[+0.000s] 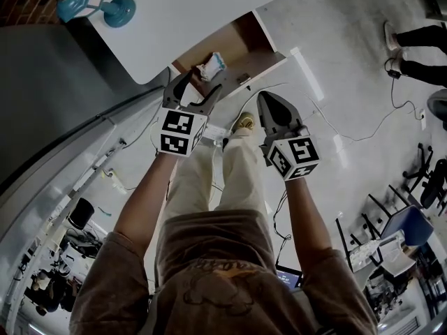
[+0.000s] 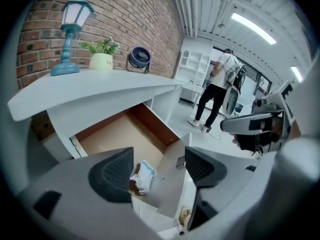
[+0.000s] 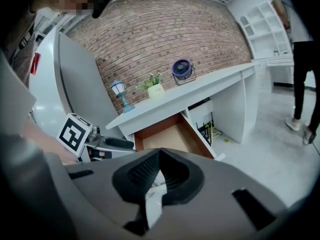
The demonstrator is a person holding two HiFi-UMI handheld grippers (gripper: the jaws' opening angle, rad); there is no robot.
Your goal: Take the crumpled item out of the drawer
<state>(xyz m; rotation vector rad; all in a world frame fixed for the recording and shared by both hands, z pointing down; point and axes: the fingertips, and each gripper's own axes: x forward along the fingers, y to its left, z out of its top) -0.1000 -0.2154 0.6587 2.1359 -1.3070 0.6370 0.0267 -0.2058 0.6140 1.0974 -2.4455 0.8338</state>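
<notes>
Your left gripper [image 2: 156, 170] is released. Its two dark ribbed pads [image 2: 112, 175] stand wide apart with nothing pressed between them. It hangs over the front of the open drawer [image 2: 112, 136], pointing down into it.

The crumpled item [image 2: 143, 176] lies on the drawer's tan floor, close behind the white front panel [image 2: 170, 184]. It is a white wad with a pale blue edge. In the left gripper view it shows in the gap between your jaws, close to the left-hand pad. In the head view it sits just past the fingertips, so neither pad is gripping it. Any print on it is too small to read.

Your right gripper [image 3: 159, 156] is clenched, its pads meeting at the tips and holding nothing. It stays back from the drawer, beside the left one and above your legs.

Each gripper's cube [image 1: 180, 131] carries black-and-white square markers, which are patterns rather than words. On the white desk top [image 2: 100, 86] stand a teal lamp [image 2: 70, 39], a pale plant pot [image 2: 101, 60] and a small dark fan [image 2: 138, 59], all against the brick wall [image 2: 130, 19]. The pot bears a short word, but it is too blurred to read. Your shirt [image 1: 223, 285] has a printed design that can't be read either. A person [image 2: 217, 91] stands well off on the grey floor.
</notes>
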